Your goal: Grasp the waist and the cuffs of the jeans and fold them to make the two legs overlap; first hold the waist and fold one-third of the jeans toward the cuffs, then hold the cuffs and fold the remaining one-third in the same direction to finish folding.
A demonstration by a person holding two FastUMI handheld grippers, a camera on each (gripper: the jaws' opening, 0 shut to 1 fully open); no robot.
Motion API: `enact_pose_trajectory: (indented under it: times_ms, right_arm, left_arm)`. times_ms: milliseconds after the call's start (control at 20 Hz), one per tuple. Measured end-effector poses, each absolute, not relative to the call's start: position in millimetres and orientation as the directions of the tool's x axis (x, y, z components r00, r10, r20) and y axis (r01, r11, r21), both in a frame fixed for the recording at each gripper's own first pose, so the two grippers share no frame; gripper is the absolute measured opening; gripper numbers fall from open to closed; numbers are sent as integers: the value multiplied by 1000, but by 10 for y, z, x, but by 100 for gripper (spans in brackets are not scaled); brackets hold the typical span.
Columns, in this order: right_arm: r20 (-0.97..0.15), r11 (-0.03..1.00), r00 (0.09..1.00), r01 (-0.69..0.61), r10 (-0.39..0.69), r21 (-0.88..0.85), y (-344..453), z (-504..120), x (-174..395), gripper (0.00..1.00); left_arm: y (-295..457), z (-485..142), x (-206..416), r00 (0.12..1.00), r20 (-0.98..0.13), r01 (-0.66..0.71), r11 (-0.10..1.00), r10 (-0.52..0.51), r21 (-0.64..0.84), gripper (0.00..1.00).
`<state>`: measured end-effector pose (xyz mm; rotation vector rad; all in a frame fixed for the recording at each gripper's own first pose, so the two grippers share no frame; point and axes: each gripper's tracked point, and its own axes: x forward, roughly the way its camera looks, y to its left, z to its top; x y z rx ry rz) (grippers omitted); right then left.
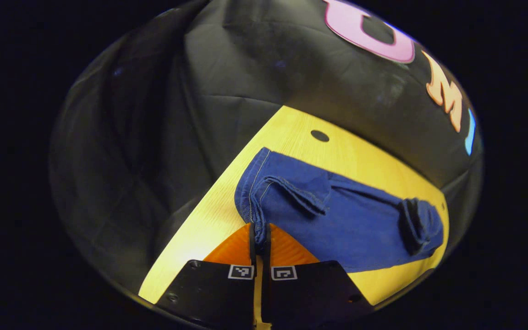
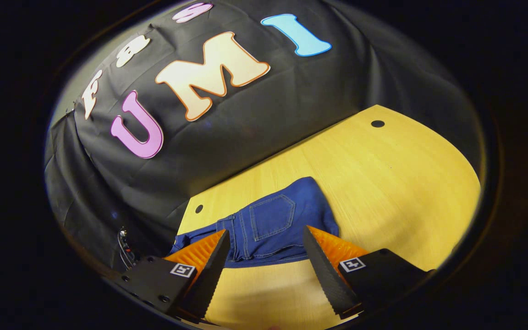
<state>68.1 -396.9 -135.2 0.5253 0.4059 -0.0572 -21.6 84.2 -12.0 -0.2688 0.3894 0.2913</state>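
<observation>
Pinching a jeans edge, our left gripper fingers are pressing together on denim. We are holding the right gripper spread wide, just short of the waist end, touching nothing. Jeans are lying on the counter, legs seemingly overlapped; we judge both third-folds remain.

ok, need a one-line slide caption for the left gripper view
Left gripper shut on the jeans at one end, denim stretched across the wooden table.
</observation>
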Motion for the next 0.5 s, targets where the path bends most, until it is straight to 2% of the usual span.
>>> enact_pose_trajectory:
  times_ms: [250, 500]
  right_arm:
    - [-366, 856, 930, 159, 37, 492, -4379, -1208, 595, 98]
    - [-361, 861, 928, 110, 89, 496, -4852, -1199, 526, 98]
  left_arm:
    - [180, 564, -103, 944, -294, -216, 955, 152, -201, 0]
    - [-792, 1135, 161, 977, -188, -132, 980, 103, -151, 0]
